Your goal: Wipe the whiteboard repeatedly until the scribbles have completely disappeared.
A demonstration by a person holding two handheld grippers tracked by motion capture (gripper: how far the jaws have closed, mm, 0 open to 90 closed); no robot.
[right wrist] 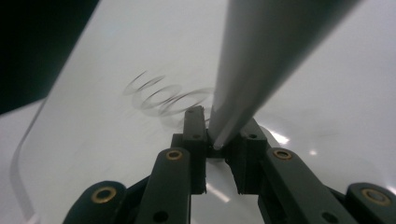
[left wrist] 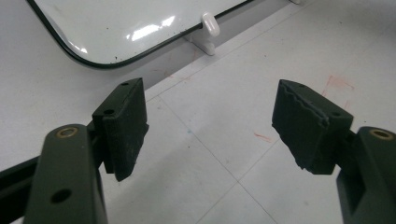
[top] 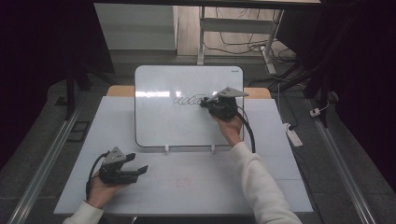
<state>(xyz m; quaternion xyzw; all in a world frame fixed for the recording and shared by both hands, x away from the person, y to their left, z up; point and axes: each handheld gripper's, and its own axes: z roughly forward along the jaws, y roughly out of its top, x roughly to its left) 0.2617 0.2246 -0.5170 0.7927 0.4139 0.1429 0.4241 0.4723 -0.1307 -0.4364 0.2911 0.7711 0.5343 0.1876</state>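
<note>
This looks like a lab or test room set up for recording. A plain white table (top: 187, 182) stands on grey floor between metal floor rails (top: 44, 161), with dark curtains (top: 355, 56) closing off both sides. Loose cables (top: 254, 46) and a power strip (top: 294, 135) lie on the floor (behind, the legs of a desk frame (top: 201, 37)).

Whiteboard (top: 187, 126): glossy, smooth white face, glare streaks, thin dark rim; white plastic clips (left wrist: 208, 25) at lower edge. Table (top: 196, 186): matt pale surface, faint red smears. Left gripper (left wrist: 210, 123): matt black plastic jaws, rough worn pads (left wrist: 125, 135), brass-look rivets. Right gripper (right wrist: 217, 140): same matt black; grips smooth grey marker (right wrist: 261, 60). Sleeve (top: 261, 186): white cloth.
</note>
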